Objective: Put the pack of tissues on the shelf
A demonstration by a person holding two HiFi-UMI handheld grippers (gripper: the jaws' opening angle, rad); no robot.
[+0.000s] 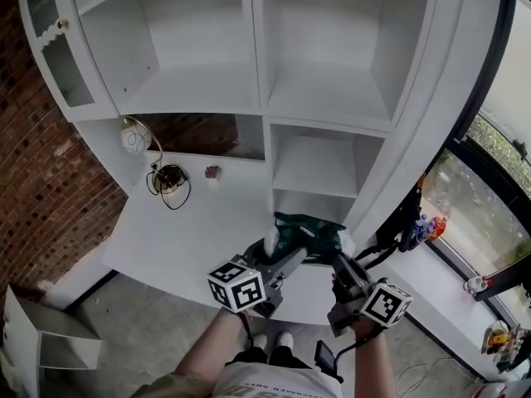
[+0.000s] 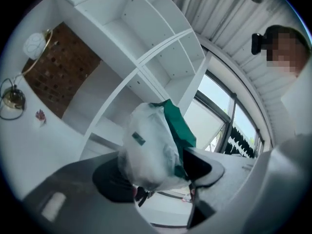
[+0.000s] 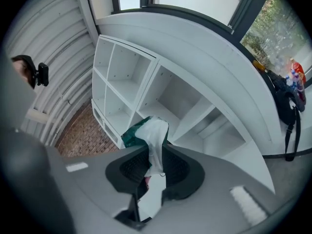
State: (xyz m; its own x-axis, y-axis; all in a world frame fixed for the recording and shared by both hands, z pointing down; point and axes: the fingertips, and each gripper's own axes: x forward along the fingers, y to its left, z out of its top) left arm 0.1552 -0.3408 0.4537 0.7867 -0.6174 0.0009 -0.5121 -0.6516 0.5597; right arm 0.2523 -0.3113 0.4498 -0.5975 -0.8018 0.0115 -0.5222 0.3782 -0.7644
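Plastic-wrapped, soft and light by the look of it: the pack [image 1: 309, 237] would likely crumple under a pinch, and its film looks slippery. Best gripped across the body, not by a loose end. Clear-white wrap, dark green panel. It hangs over the desk [image 1: 199, 222], just before the lower shelf [image 1: 311, 168]. Right gripper [image 1: 340, 261] is nipped nearly closed on a white flap. Left gripper [image 1: 290, 259] has its jaws spread wide, pack between them, unclamped.

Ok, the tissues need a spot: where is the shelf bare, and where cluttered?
All open compartments of the white shelf unit look bare: two big upper ones, smaller ones just above the green-and-white plastic tissue pack. Crowded only at the back left of the white desk: round white lamp, coiled black cable, small pink object.
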